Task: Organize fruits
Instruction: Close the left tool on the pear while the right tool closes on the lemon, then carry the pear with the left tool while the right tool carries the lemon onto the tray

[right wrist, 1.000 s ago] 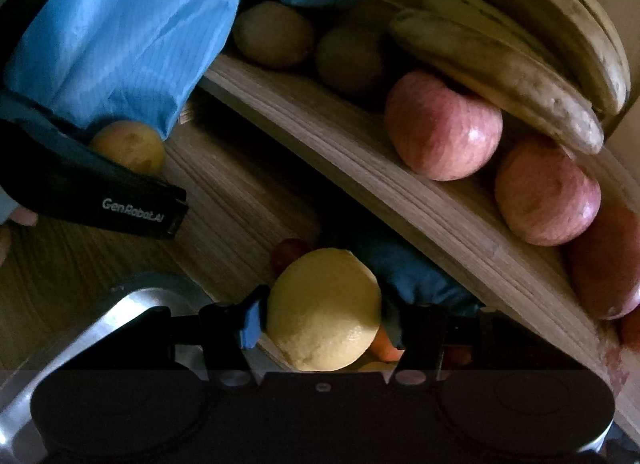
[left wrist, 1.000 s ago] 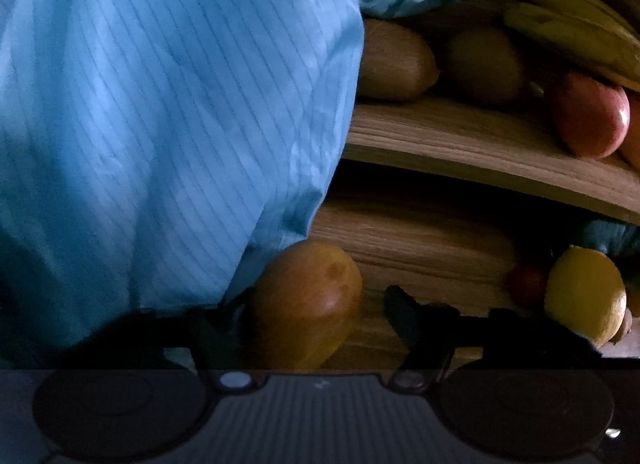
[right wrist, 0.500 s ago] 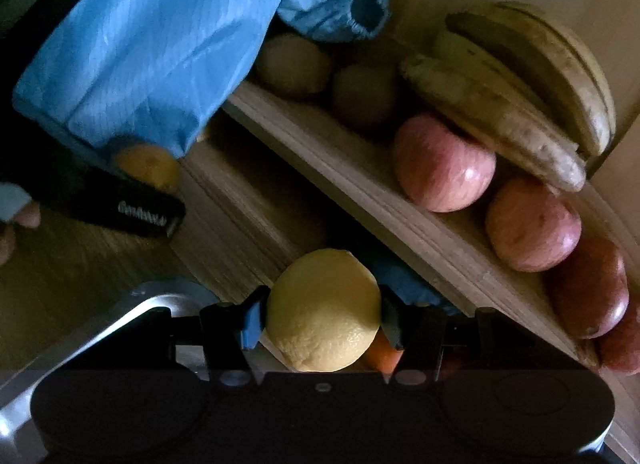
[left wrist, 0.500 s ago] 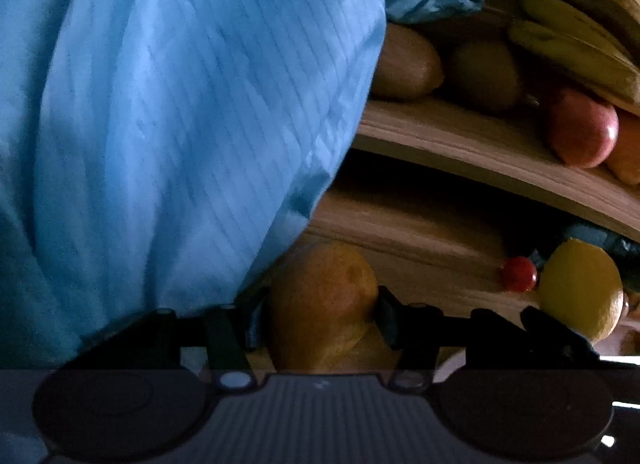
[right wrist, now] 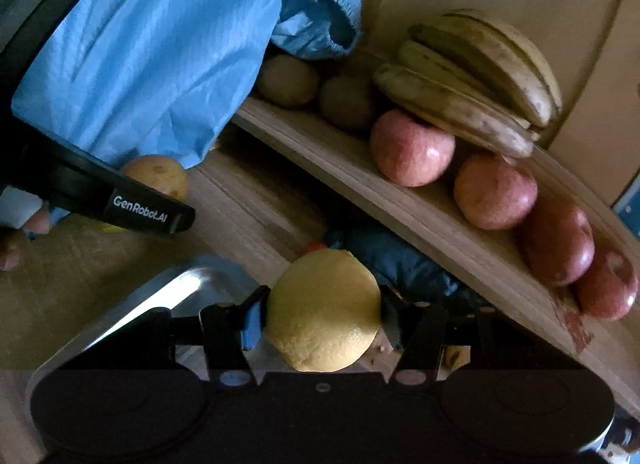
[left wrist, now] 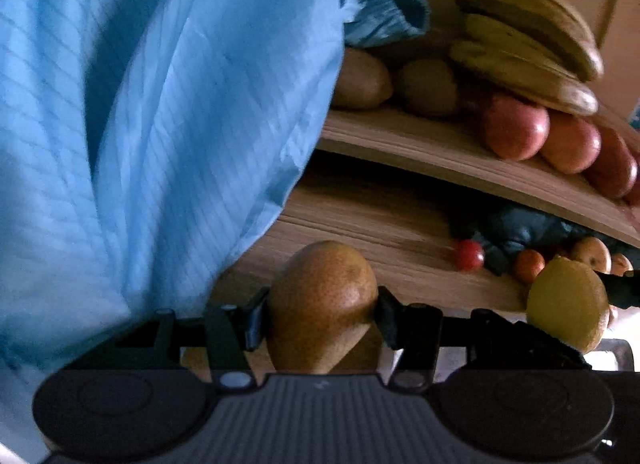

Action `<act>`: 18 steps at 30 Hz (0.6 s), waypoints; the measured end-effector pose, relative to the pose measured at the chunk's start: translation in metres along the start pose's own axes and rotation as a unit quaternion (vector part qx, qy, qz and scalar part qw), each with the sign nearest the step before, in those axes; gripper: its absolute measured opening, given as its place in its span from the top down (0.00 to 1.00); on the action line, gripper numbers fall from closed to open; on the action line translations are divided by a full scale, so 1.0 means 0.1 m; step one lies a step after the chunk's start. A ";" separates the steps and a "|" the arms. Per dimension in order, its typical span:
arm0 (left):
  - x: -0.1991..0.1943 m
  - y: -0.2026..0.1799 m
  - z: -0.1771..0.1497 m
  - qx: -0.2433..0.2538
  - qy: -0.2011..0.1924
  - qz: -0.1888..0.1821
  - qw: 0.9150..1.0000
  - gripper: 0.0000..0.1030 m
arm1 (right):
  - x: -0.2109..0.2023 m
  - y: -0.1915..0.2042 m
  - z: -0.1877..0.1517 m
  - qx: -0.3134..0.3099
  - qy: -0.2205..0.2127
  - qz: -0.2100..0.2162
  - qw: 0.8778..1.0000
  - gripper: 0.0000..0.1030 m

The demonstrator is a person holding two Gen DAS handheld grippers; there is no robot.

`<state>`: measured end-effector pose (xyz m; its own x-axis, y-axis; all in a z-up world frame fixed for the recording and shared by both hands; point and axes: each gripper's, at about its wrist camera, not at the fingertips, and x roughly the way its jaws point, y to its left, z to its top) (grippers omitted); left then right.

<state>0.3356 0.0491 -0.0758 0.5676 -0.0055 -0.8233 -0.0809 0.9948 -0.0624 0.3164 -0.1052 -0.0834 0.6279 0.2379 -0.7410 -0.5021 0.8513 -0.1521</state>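
Observation:
My left gripper is shut on a brown speckled pear, with both pads pressed on its sides. In the right wrist view that pear shows beside the left gripper's black finger. My right gripper is shut on a yellow lemon, which also appears at the right edge of the left wrist view as the lemon. Both fruits hang in front of a two-tier wooden shelf.
The upper tier holds bananas, several red apples and two brown round fruits. A cherry tomato, small oranges and a dark blue cloth lie below. A blue sleeve fills the left. A metal tray lies under the right gripper.
The left jaws, open around the pear a second ago, have shut on it. Both grippers have risen and drawn back from the shelf, the right still holding the lemon.

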 end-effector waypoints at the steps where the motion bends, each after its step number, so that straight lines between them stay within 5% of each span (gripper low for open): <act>1: 0.00 0.00 0.00 0.002 0.000 -0.004 1.000 0.44 | -0.05 0.00 -0.02 0.002 0.000 0.001 1.000 0.43; 18: -0.39 -0.39 -0.51 0.075 0.005 -0.054 0.996 0.44 | -0.47 0.15 -0.50 0.018 0.018 0.042 0.999 0.43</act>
<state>0.2754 0.0055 -0.0701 0.5587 -0.1132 -0.8216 0.1034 0.9924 -0.0664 0.2495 -0.1267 -0.0832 0.5624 0.2937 -0.7729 -0.5299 0.8456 -0.0643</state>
